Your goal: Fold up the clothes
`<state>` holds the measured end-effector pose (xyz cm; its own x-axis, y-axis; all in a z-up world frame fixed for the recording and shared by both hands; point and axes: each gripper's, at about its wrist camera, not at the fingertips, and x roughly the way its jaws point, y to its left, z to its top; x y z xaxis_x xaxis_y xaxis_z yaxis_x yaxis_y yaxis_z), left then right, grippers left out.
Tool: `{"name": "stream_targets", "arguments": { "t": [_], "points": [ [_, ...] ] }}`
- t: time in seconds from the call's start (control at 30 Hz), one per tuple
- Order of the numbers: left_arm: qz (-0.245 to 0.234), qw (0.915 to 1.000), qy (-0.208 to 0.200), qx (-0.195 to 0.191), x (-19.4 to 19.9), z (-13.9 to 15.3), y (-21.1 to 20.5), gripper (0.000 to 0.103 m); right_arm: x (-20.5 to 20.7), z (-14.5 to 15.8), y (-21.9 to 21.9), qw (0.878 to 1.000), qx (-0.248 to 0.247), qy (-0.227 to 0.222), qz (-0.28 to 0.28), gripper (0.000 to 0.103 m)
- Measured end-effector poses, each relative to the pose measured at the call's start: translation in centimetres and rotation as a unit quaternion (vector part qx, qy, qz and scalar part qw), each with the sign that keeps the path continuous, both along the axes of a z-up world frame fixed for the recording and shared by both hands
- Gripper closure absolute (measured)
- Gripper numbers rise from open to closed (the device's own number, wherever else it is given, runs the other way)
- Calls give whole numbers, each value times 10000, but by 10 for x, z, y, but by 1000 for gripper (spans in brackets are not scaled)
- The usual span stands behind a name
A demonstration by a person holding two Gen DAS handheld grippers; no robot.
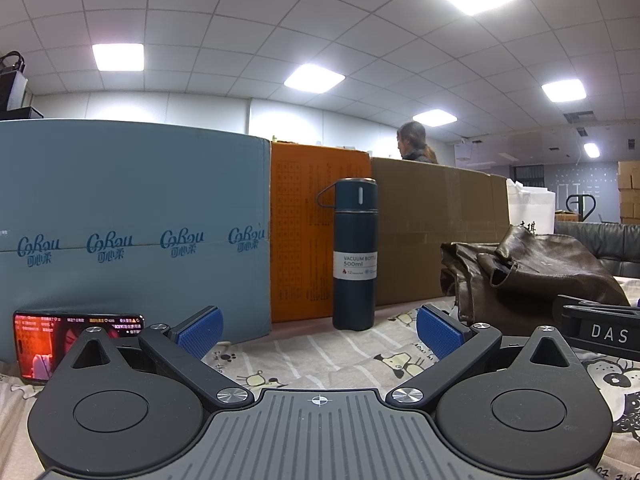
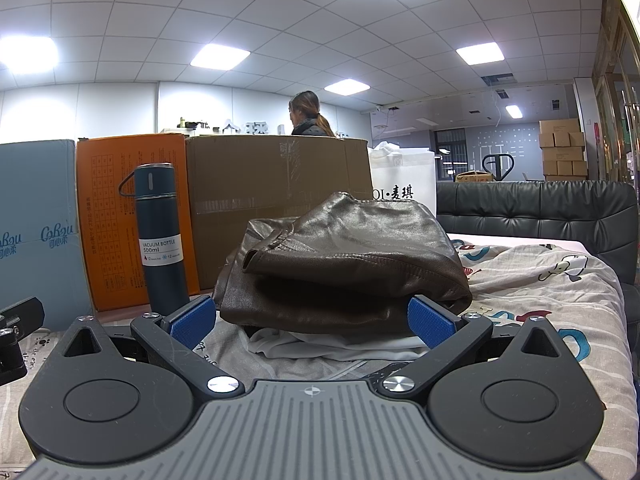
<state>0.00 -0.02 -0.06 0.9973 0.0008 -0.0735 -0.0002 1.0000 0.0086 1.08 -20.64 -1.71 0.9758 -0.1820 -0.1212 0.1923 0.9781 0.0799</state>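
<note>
A folded brown leather garment (image 2: 344, 264) lies in a heap on the cartoon-print bedsheet (image 2: 540, 300), on top of a white garment (image 2: 328, 346). My right gripper (image 2: 312, 322) is open and low on the sheet, its blue pads (image 2: 188, 322) just in front of the heap, holding nothing. In the left wrist view the brown garment (image 1: 532, 276) sits to the right. My left gripper (image 1: 320, 330) is open and empty, resting low on the sheet (image 1: 320, 360), facing a dark blue vacuum bottle (image 1: 355, 254). Part of the right gripper's body shows at the right edge (image 1: 600, 326).
The vacuum bottle (image 2: 160, 236) stands upright left of the heap. A blue box (image 1: 132, 220), an orange box (image 1: 316, 232) and a brown carton (image 2: 276, 200) wall the back. A lit phone (image 1: 76, 344) leans at left. A black headboard (image 2: 536, 212) and white bag (image 2: 404, 186) stand behind.
</note>
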Motion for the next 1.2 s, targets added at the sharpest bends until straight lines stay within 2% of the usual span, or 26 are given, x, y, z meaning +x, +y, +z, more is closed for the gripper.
{"name": "stream_targets", "arguments": {
  "t": [1.2],
  "points": [
    [-6,10000,14,9,2,0,-1,0,0,-1,-1,10000,3,10,3,0]
  ]
}}
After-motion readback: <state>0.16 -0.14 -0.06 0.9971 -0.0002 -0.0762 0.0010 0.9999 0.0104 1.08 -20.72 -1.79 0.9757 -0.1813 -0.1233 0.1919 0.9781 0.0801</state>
